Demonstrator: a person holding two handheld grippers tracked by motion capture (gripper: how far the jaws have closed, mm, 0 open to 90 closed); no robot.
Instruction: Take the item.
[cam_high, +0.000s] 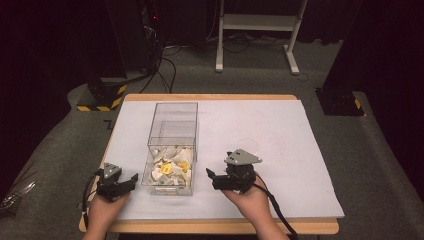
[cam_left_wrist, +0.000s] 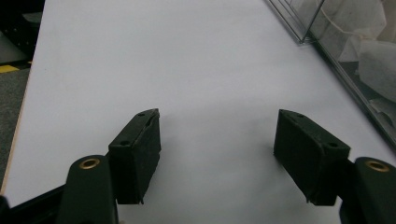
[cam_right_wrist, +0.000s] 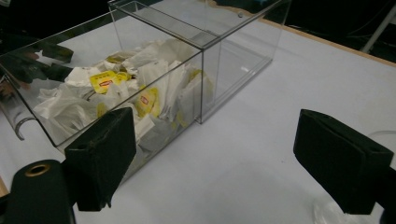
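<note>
Two claws flank one clear box, and neither grips anything. At the left, the left claw (cam_high: 131, 180) rests low on the white tabletop (cam_high: 280, 145), just beside the box's left wall; in the left gripper view its jaws stand apart with only bare white sheet between them, so it is released and, by my reading, simply parked there, perhaps ready to steady the box from that side.

In the middle stands the clear plastic box (cam_high: 172, 150), a long case split by an inner wall: the near compartment is heaped with white tea bags (cam_high: 170, 170) bearing yellow tags, and the far compartment looks empty. Its open top lets a claw reach in from above, which is likely why the hands sit at either side of the near end, not in front.

At the right, the right claw (cam_high: 210, 176) hangs just off the box's right wall, pointing toward it. In the right gripper view its jaws are wide apart and empty, with the tea bags seen through the wall ahead, a pose that suits lining up a reach for a bag.
</note>
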